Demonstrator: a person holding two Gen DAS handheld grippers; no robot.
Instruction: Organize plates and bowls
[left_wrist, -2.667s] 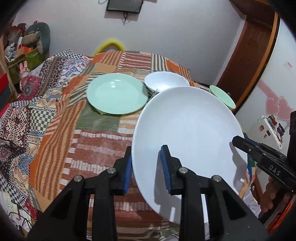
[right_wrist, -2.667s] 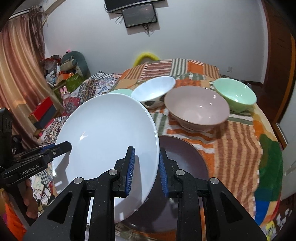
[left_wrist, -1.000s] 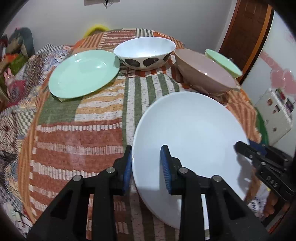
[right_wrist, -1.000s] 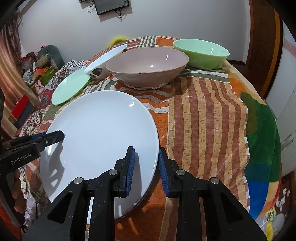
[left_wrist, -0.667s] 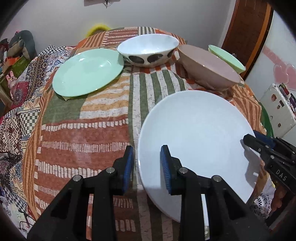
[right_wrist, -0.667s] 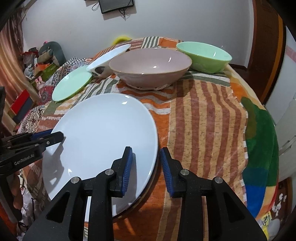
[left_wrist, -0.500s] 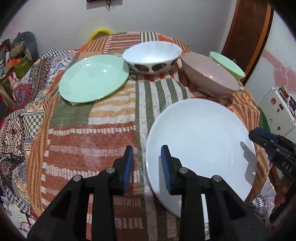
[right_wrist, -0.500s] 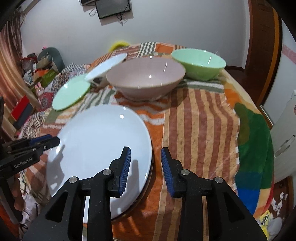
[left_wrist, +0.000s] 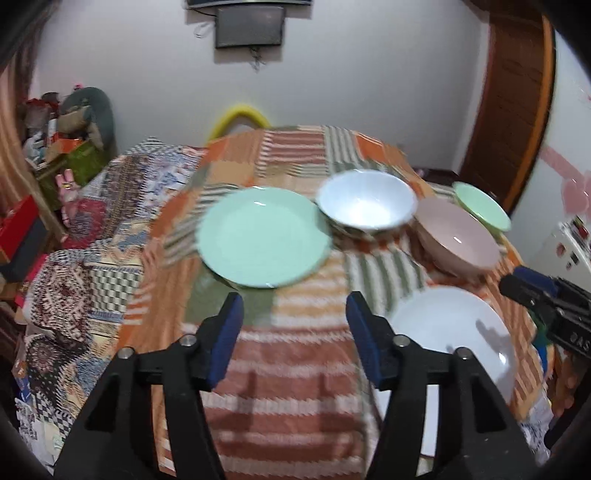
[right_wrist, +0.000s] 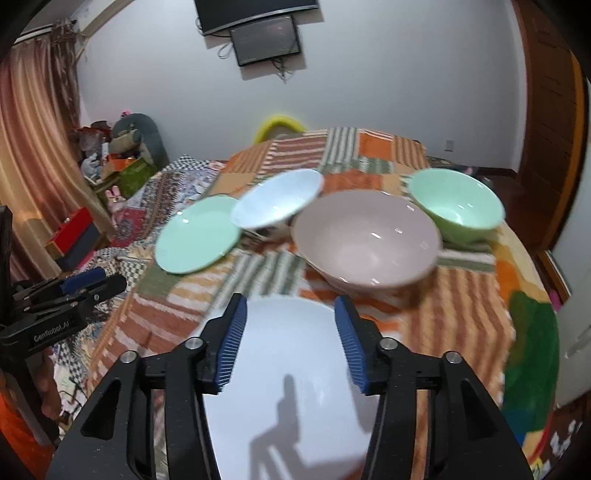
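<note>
Round, glossy white plate (right_wrist: 295, 369), flat on tablecloth (right_wrist: 461, 314)

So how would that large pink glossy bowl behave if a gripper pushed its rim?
The large pink glossy bowl looks rigid, probably ceramic, so breakable. Its shiny glaze suggests slippery pads. Flaring wide from a narrower base on the patchwork cloth, it might tip rather than slide.

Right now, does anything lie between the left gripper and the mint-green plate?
Nothing visible does. The left gripper, jaws opening and empty, faces the mint-green plate across bare striped tablecloth; the white plate lies off to its right.
</note>
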